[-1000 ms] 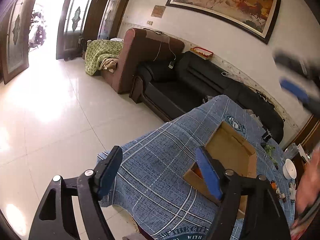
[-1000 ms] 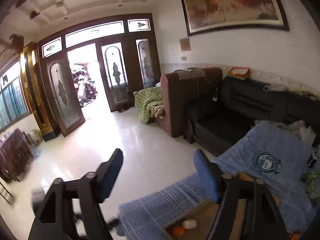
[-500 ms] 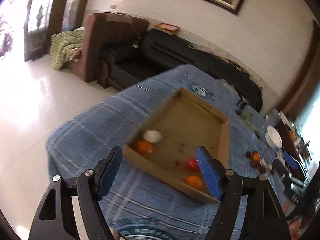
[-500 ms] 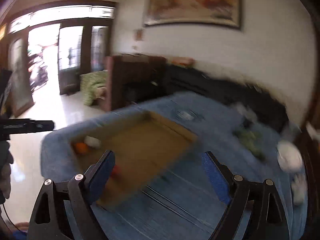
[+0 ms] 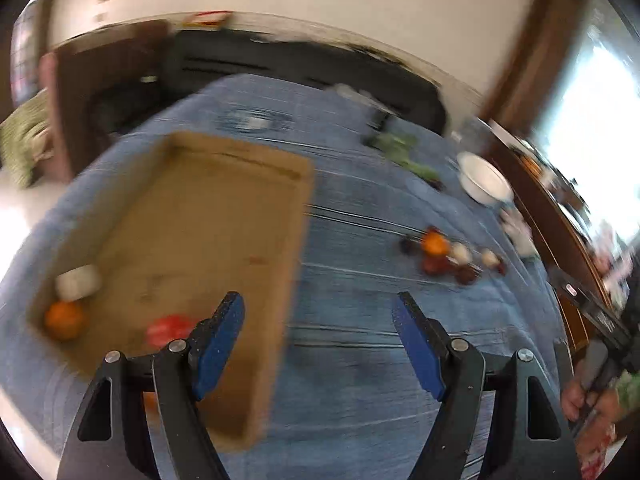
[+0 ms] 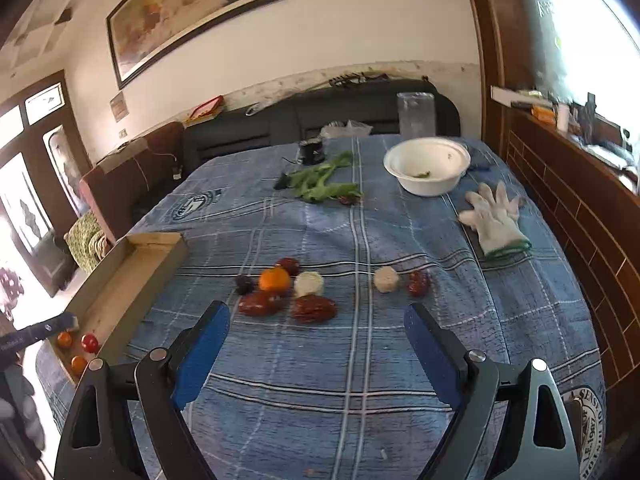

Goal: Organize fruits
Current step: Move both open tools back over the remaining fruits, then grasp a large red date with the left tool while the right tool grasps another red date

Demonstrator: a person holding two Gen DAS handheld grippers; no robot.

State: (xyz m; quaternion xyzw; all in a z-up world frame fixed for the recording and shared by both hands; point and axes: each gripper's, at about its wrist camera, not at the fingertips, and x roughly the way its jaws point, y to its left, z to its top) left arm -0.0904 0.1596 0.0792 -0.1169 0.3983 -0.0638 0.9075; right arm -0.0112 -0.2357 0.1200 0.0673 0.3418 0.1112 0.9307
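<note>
The right wrist view, which a second earlier had faced the doorway and the sofa with only a corner of the table in sight, now looked down over the blue checked tablecloth [image 6: 360, 360]. The right gripper [image 6: 316, 344] had just been opening and stood wide with nothing between its pads, hanging above bare cloth. Just beyond its tips lay the loose fruit: two dark red pieces [image 6: 314, 309], a small orange [image 6: 274, 279], a dark berry [image 6: 244, 283] and two pale round pieces [image 6: 309, 284], all close together, with another red piece [image 6: 419, 282] a little to the right. At the left edge sat the cardboard box [image 6: 120, 280], holding a red tomato [image 6: 90, 343] and small orange fruits in its near corner. Farther off were a white glove [image 6: 494, 220], leafy greens [image 6: 324, 184] and a white bowl [image 6: 426, 166]. The left wrist view, blurred, had swung from the floor and sofa onto the table: the left gripper [image 5: 318, 336] was parted and empty, its left pad over the box [image 5: 224, 208], where an orange [image 5: 64, 320], a white piece [image 5: 78, 282] and a red tomato [image 5: 168, 328] lay at the near end.
</note>
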